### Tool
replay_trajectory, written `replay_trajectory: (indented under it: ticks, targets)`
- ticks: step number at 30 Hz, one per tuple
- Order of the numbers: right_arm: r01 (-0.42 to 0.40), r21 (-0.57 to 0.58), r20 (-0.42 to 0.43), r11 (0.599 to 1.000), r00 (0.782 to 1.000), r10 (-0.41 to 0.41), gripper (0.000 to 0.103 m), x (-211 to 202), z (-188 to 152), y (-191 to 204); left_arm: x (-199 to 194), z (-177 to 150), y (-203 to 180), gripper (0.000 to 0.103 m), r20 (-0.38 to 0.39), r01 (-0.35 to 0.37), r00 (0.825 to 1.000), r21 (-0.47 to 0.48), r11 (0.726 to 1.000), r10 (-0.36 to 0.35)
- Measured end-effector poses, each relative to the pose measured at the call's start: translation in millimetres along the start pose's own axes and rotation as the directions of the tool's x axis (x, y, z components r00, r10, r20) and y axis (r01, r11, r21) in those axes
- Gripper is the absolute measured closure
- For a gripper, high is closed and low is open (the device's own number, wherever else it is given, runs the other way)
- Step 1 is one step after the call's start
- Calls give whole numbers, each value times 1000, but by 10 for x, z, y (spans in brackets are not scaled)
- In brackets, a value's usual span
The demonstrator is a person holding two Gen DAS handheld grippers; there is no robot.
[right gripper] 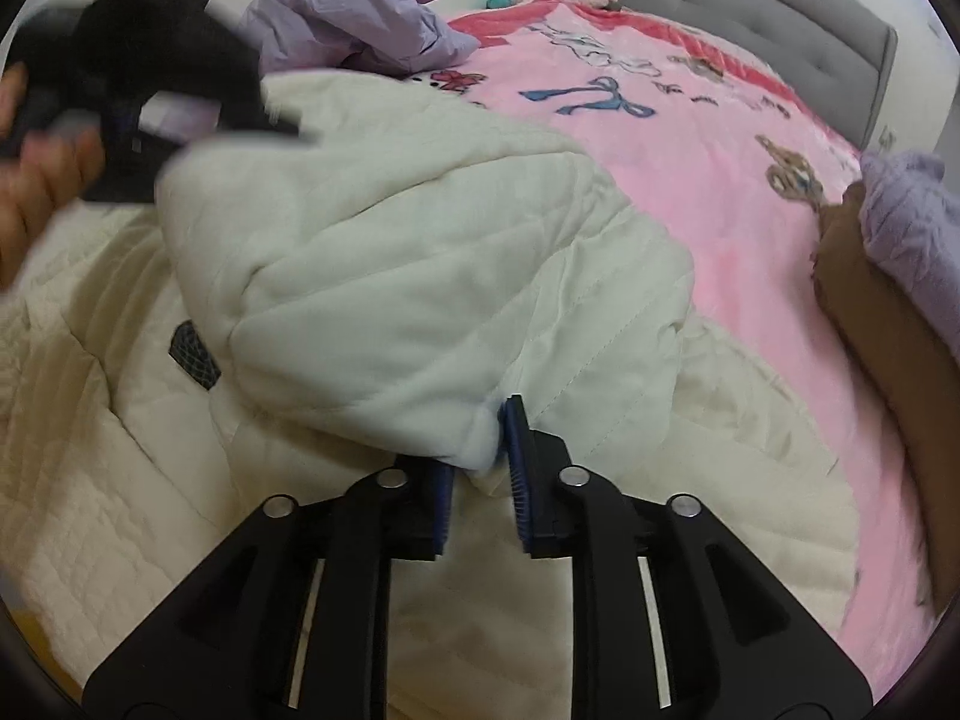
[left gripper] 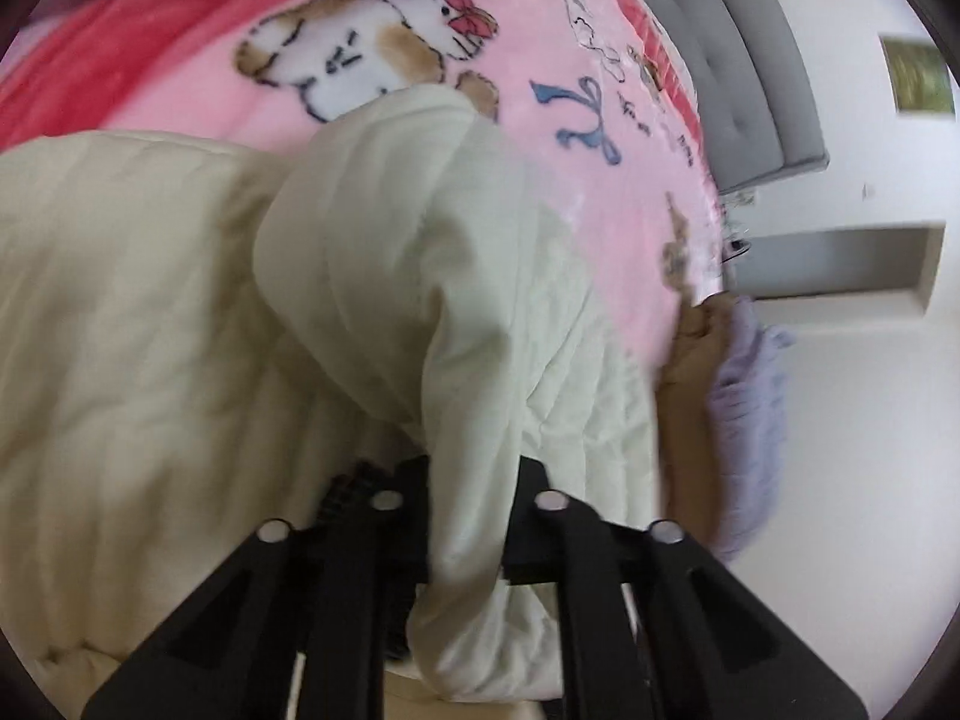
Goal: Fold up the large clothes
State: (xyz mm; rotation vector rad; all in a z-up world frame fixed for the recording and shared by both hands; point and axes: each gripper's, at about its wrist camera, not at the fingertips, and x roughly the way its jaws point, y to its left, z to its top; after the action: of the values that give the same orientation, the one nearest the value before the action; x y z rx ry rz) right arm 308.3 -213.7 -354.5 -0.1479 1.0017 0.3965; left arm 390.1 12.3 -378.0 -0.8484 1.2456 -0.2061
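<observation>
**Cream quilted coat on the bed, a fold in each claw**

A cream quilted coat [right gripper: 390, 276] lies spread over a pink blanket [right gripper: 690, 138] printed with cartoon animals and a blue bow, on a bed with a grey padded headboard [right gripper: 750, 6]. One part of the coat is doubled over on top of the rest, making a thick bulge across the middle.

The left claw [left gripper: 468, 516] is clamped tight on a band of the coat, which runs up out of its black fingers toward the bulge. In the right wrist view it shows blurred at the upper left, held in a hand [right gripper: 36, 180].

The right claw [right gripper: 480, 474] stands slightly apart, its blue pads on either side of the rounded end of the fold; the right pad touches the fabric, but whether the pads still pinch it cannot be told.

A crumpled lilac garment [right gripper: 354, 18] lies near the head of the bed. A forearm in a lilac knitted sleeve [right gripper: 912, 228] rests at the right.
</observation>
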Motion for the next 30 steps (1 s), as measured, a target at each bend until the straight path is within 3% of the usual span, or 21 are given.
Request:
replay_trajectory:
  ticks: [2,3,6,8,9,11,13,16,17,19,20,21,23,25,26,28,30]
  targets:
    - [-64,103,23,993,998,62,79,-101,-4,-122,4,-73,95,94,23,16,1000,5,1000,-16]
    - [-112,180,48,977,993,106,71,-167,-21,-212,-15,-105,145,94,31,40,999,0,999,-40]
    - [-230,439,145,868,972,184,48,-358,-168,-532,-39,-171,323,94,46,131,991,-44,990,-129]
    - [-241,567,177,788,970,169,30,-419,-315,-688,-43,-206,375,94,52,145,988,-53,988,-142]
    - [-261,616,199,743,964,174,28,-430,-395,-756,-23,-225,376,94,58,151,987,-57,987,-148]
    - [-334,718,257,611,943,214,28,-390,-589,-881,-26,-250,388,94,60,158,986,-61,986,-154]
    - [-427,767,328,478,902,280,28,-291,-722,-955,-20,-267,386,94,66,158,986,-57,986,-155]
    - [-499,772,400,393,863,310,26,-200,-685,-979,-26,-297,384,94,74,167,984,-55,984,-163]
    - [-503,776,402,381,859,316,20,-165,-640,-981,-33,-308,387,94,77,168,984,-50,985,-164]
    - [-482,803,358,351,861,362,17,19,-477,-971,-42,-347,380,94,88,169,982,-44,985,-165]
    - [-466,812,335,352,865,372,25,94,-405,-972,-47,-372,373,94,93,170,982,-43,985,-165]
    - [-464,811,329,356,865,378,54,153,-322,-952,-67,-409,366,94,103,166,982,-42,985,-161]
    - [-463,800,325,383,870,372,87,152,-159,-941,-130,-490,307,94,140,179,975,-38,983,-172]
    - [-488,743,355,458,867,348,92,-45,20,-956,-254,-607,213,96,190,204,962,-10,979,-198]
    - [-490,698,370,522,871,324,94,-213,115,-950,-310,-677,157,96,207,211,956,16,977,-210]
    - [-449,635,337,629,893,298,94,-428,226,-922,-370,-843,58,96,222,205,952,59,977,-213]
    - [-382,640,253,666,924,287,94,-417,186,-936,-307,-938,88,96,202,203,958,26,979,-204]
